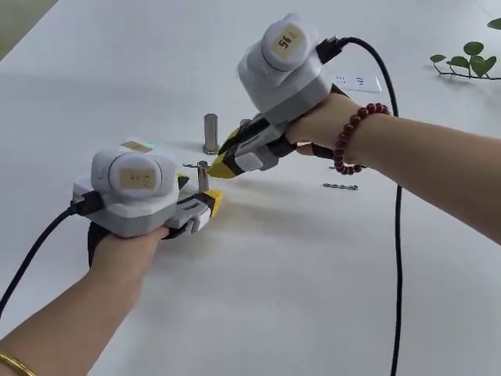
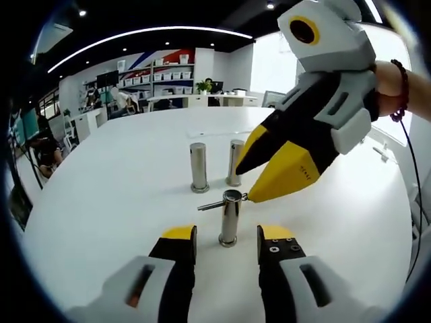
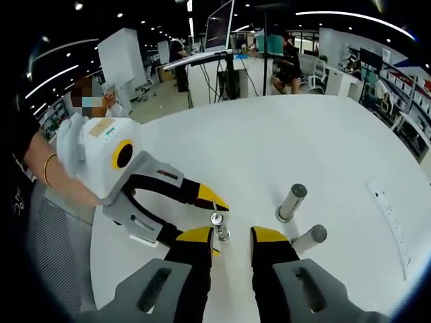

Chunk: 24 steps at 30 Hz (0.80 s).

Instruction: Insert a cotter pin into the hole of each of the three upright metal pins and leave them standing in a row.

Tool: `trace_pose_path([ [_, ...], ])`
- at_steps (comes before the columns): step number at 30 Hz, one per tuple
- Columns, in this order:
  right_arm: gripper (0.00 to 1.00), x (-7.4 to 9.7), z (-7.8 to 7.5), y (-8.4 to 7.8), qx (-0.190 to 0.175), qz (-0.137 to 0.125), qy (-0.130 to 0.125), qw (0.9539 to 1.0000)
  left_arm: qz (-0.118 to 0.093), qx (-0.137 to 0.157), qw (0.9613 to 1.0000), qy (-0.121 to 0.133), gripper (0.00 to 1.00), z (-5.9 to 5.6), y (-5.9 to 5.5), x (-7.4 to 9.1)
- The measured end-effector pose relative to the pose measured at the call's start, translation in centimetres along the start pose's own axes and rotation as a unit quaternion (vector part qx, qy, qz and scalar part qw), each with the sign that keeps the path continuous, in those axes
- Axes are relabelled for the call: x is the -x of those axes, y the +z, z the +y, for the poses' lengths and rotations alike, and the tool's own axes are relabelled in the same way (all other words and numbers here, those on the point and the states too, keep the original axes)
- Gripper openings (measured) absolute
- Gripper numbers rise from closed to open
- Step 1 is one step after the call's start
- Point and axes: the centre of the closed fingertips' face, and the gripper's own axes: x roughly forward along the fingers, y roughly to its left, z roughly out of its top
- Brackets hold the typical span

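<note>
Three upright metal pins stand on the white table [image 1: 297, 274]. The near pin [image 2: 230, 217] [image 1: 203, 175] [image 3: 218, 227] has a cotter pin [image 2: 213, 204] [image 1: 191, 165] through the hole near its top. Two bare pins [image 2: 198, 167] [image 2: 235, 162] stand behind it, one of them in the head view [image 1: 210, 133]. My left gripper [image 2: 227, 235] [image 1: 207, 205] is open, with its jaws on either side of the near pin's base and not touching it. My right gripper [image 2: 244, 185] [image 1: 217, 168] [image 3: 232, 235] comes in from the right, its jaws slightly apart. One tip is at the cotter pin's head.
A loose cotter pin [image 1: 340, 186] lies on the table under the right forearm. A white power strip [image 1: 356, 81] and a plant sprig [image 1: 466, 63] lie at the far right. Black cables [image 1: 398, 235] trail from both grippers.
</note>
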Motion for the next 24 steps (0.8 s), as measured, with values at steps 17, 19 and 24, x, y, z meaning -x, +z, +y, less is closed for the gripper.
trace_pose_path([
  [17,0.31,2.1,-3.4,0.7,-0.027,-0.064,-0.073,0.9949,-0.034,0.005,0.9994,-0.004,0.58,0.2,2.1,1.9],
  [19,0.33,2.0,-4.0,0.3,-0.032,-0.062,-0.08,0.9943,-0.036,0.008,0.9993,-0.006,0.61,0.1,2.2,2.1],
  [24,0.4,1.7,-5.3,-0.4,-0.06,-0.075,-0.104,0.9899,-0.038,0.001,0.9992,-0.011,0.65,-0.2,2.3,2.4],
])
